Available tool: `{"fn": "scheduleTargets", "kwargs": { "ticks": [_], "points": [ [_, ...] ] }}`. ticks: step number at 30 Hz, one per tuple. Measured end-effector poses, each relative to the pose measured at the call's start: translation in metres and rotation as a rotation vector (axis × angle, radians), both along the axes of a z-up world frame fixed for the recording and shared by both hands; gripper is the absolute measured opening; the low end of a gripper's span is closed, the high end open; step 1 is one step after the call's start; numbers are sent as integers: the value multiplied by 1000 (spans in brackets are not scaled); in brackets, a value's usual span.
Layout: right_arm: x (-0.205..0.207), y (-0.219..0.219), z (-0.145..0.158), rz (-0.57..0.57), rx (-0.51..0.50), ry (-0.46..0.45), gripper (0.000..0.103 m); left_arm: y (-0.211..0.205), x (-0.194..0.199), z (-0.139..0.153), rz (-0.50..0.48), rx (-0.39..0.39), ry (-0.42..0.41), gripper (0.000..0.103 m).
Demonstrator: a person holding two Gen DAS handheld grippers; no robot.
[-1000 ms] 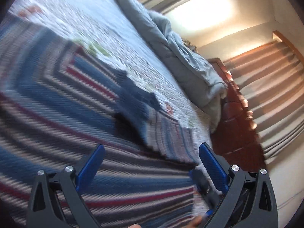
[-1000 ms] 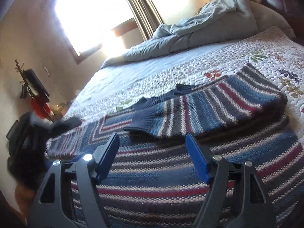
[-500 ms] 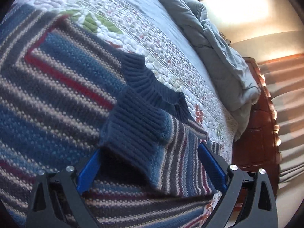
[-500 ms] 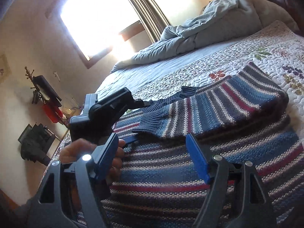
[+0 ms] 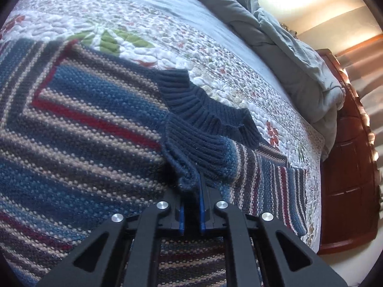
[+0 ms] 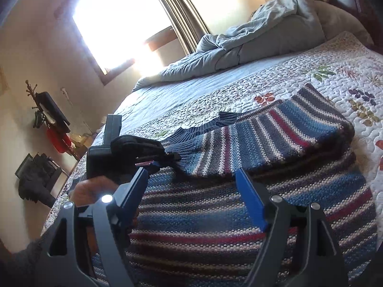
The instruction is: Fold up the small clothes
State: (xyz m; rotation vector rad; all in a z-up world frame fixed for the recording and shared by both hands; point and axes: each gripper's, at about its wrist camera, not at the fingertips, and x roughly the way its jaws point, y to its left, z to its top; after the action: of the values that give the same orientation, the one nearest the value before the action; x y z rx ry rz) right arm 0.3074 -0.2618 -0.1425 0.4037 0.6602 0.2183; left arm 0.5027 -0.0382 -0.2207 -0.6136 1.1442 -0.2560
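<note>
Sweater (image 5: 91, 129) covers the near part of the bed, a striped knit in blue, cream, grey and dark red, spread flat on the quilt (image 5: 215, 55). One sleeve (image 6: 258, 141) is folded across the body, its ribbed navy cuff (image 5: 203, 148) lying close under the ribbed collar (image 5: 198, 102).

The left claw (image 5: 191, 191) has its blue pads pressed together on the edge of that cuff, the knit bunched into a small roll between them. From the right wrist view the same left claw (image 6: 167, 156) shows as a black tool reaching in from the left, its tip on the cuff, with the person's hand (image 6: 91, 189) behind it.

The right claw (image 6: 194, 191) hangs low over the sweater's body with its two blue fingers (image 6: 251, 198) spread wide and nothing between them but the stripes below.

Past the sweater the quilt shows leaf and flower patches, and a grey duvet (image 6: 251, 35) lies heaped at the head of the bed beside a dark wooden headboard (image 5: 352, 167). A bright window (image 6: 119, 19) with a curtain (image 6: 177, 7) stands on the far wall, and a coat stand (image 6: 45, 112) by the side wall.
</note>
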Motion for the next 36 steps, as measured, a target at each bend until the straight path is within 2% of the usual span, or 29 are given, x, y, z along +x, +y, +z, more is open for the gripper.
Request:
{"fn": "scheduleTargets", "kwargs": {
  "ticks": [12,21,27,36],
  "points": [
    [5,5,-5,7,-30,13,77,10,-5,46,-11,37,-135,8],
    [4,14,-6,29,-66,6,78,42,-3,70,-9,76,-170,8],
    [4,16,-6,37,-76,8,78,68,-4,57,2,71,-143,8],
    [6,17,-8,41,-80,14,78,93,-10,4,52,55,-36,8]
  ]
}}
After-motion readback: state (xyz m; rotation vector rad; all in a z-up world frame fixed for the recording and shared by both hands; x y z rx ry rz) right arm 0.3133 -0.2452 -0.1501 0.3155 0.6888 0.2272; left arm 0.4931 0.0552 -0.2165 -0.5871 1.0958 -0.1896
